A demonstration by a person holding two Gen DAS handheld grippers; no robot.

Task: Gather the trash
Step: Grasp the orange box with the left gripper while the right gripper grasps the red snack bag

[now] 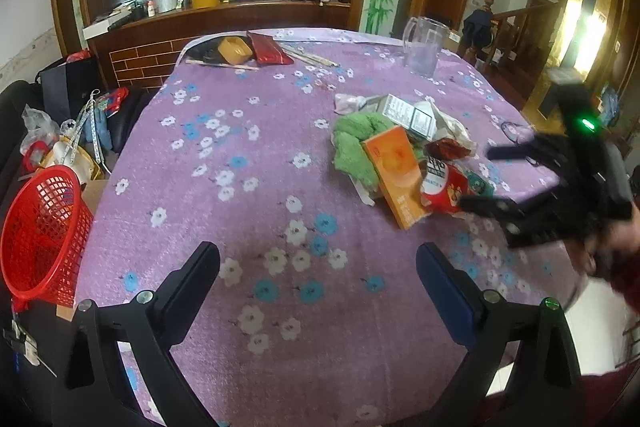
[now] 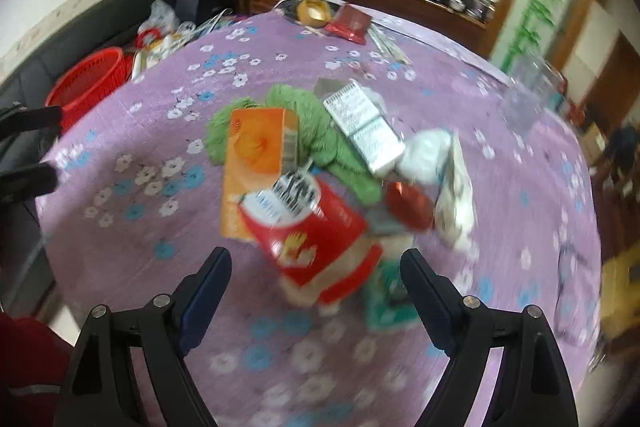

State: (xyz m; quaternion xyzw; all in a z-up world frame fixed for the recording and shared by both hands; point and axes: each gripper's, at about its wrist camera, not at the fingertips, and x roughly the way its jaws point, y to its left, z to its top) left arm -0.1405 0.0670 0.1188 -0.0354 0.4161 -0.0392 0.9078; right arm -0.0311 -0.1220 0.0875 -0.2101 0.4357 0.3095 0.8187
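The right gripper [image 2: 316, 281], jaws wide and empty, sits just short of the red snack carton [image 2: 316, 227], whose long axis runs away toward the orange box [image 2: 256, 163], far nearer than the left gripper [image 1: 318, 267], also open and empty.

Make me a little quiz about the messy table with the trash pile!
1. True or false: the orange box lies on the flowered tablecloth.
2. Which tongs are nearest the red carton? A left tongs B right tongs
3. Fill in: the red basket stands at the table's ___ edge in the left tongs' view.

Key: 1 true; 2 B; 3 left.
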